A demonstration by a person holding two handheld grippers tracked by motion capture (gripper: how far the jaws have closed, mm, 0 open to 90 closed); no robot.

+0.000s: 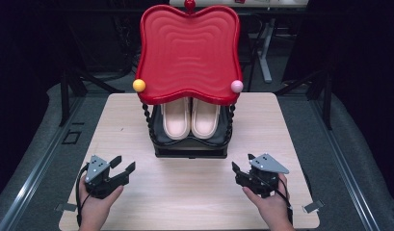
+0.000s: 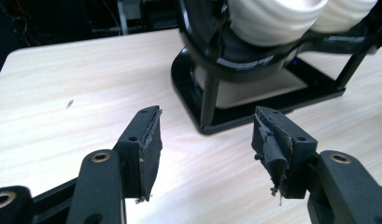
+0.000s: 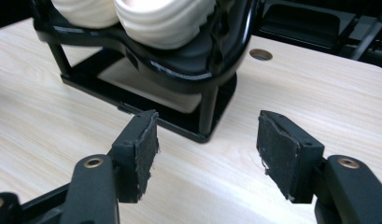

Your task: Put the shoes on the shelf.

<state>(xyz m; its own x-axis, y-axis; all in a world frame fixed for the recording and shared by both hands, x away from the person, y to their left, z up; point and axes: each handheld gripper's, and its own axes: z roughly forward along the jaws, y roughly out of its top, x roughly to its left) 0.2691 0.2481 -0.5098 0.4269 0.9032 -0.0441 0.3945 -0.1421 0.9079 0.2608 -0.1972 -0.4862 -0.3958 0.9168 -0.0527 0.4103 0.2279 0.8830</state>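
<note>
A tiered rack (image 1: 190, 144) stands mid-table, black frame below and a wavy red tray (image 1: 189, 50) on top. On its black middle shelf lies a pair of cream slippers (image 1: 190, 118), toes toward me. My left gripper (image 1: 124, 164) rests at the table's front left, open and empty, aimed at the rack's near left corner (image 2: 205, 123). At the front right my right gripper (image 1: 242, 163) is open too, nothing between its pads, facing the rack's near right corner (image 3: 205, 133). The slippers' ribbed soles (image 2: 272, 18) (image 3: 160, 18) show above both corners.
A yellow ball (image 1: 139, 85) and a pink ball (image 1: 237, 86) cap the red tray's front corners. The wooden table (image 1: 137, 125) has a round hole (image 3: 261, 54) near its right back. Dark stands and a desk leg stand behind the table.
</note>
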